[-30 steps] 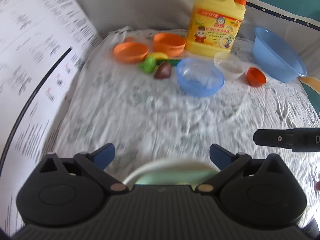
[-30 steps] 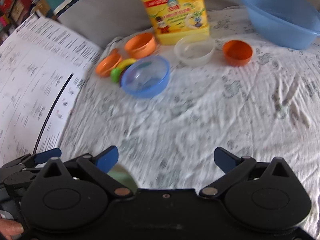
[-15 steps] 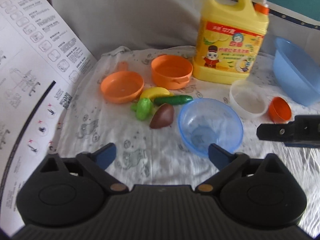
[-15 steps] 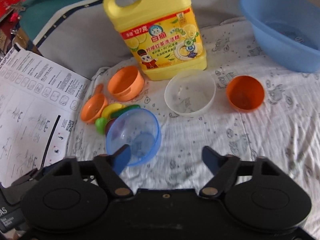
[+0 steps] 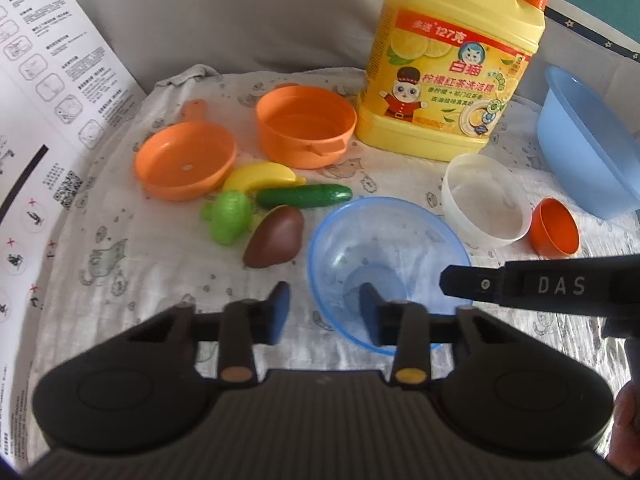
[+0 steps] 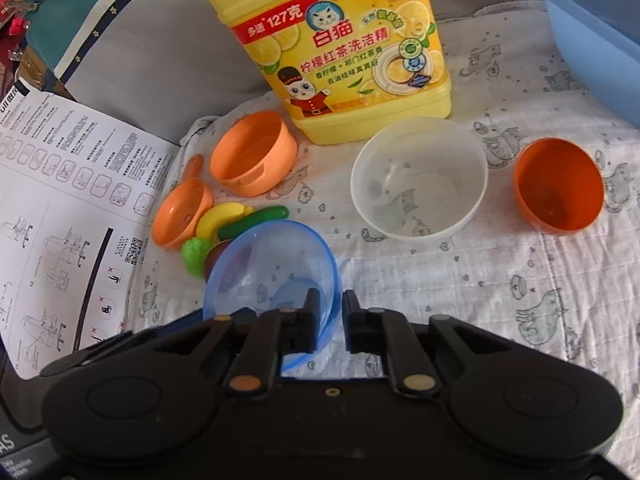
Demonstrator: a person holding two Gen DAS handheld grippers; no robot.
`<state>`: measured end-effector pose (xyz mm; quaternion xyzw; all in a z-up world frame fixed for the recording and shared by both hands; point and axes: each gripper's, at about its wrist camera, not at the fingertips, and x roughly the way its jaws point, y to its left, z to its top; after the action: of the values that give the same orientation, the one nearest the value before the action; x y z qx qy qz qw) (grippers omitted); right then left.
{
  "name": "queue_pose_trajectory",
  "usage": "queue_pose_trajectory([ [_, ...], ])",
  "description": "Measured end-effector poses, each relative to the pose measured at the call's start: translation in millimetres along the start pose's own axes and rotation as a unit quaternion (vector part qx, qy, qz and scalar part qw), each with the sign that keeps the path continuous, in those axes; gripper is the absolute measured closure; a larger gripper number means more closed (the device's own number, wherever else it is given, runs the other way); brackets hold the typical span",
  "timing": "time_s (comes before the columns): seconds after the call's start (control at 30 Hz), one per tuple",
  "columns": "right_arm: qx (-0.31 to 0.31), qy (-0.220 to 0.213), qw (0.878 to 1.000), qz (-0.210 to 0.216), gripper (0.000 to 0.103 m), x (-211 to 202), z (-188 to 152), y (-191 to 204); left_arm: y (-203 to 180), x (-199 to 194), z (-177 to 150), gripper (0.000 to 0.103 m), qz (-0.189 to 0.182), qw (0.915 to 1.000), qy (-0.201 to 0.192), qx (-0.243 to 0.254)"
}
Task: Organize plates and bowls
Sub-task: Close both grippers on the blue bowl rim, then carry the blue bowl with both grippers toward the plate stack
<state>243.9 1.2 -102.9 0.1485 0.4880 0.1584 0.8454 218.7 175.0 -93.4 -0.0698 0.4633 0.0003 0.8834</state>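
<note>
A clear blue bowl (image 5: 386, 256) sits on the white cloth. My left gripper (image 5: 322, 312) straddles its near-left rim, one finger inside and one outside, jaws half closed with a gap. My right gripper (image 6: 330, 318) is nearly shut on the bowl's (image 6: 272, 268) near-right rim. A white translucent bowl (image 6: 418, 188) and a small orange bowl (image 6: 558, 186) lie to the right. An orange pot (image 5: 306, 130) and an orange pan (image 5: 184, 160) sit at the back left.
A yellow detergent jug (image 5: 452, 76) stands at the back. A large blue basin (image 5: 588, 144) is at the far right. Toy banana (image 5: 260, 176), cucumber (image 5: 304, 196), green vegetable (image 5: 228, 216) and brown piece (image 5: 276, 236) lie left of the blue bowl. A printed sheet (image 6: 60, 220) borders the left.
Both grippers have moved forward to the blue bowl and narrowed their jaws around its rim, the left on the near-left side and the right on the near-right side.
</note>
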Motion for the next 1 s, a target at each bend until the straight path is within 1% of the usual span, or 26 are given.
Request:
queue_pose_trajectory([
  [0.1, -0.003, -0.001, 1.0, 0.005, 0.094, 1, 0, 1, -2, 1, 0, 0.077, 0.002, 1.0, -0.002, 0.002],
  [0.2, 0.003, 0.0, 1.0, 0.002, 0.094, 0, 0, -1, -3, 0, 0, 0.08, 0.004, 1.0, -0.001, 0.002],
  [0.43, 0.006, -0.001, 1.0, -0.003, 0.094, -16, -5, -7, -14, -12, -4, 0.08, 0.0, 1.0, -0.003, 0.007],
  [0.57, -0.003, -0.008, 1.0, -0.011, 0.094, -33, -11, -9, -23, -22, -9, 0.08, -0.005, 0.9999, 0.0, 0.011],
  [0.73, -0.033, -0.032, 0.999, -0.025, 0.093, -61, -23, -10, -38, -39, -22, 0.08, -0.016, 0.9996, 0.003, 0.022],
  [1.0, -0.021, -0.036, 0.999, -0.024, 0.093, -103, -54, -29, -66, -70, -54, 0.079, -0.031, 0.9985, 0.013, 0.043],
])
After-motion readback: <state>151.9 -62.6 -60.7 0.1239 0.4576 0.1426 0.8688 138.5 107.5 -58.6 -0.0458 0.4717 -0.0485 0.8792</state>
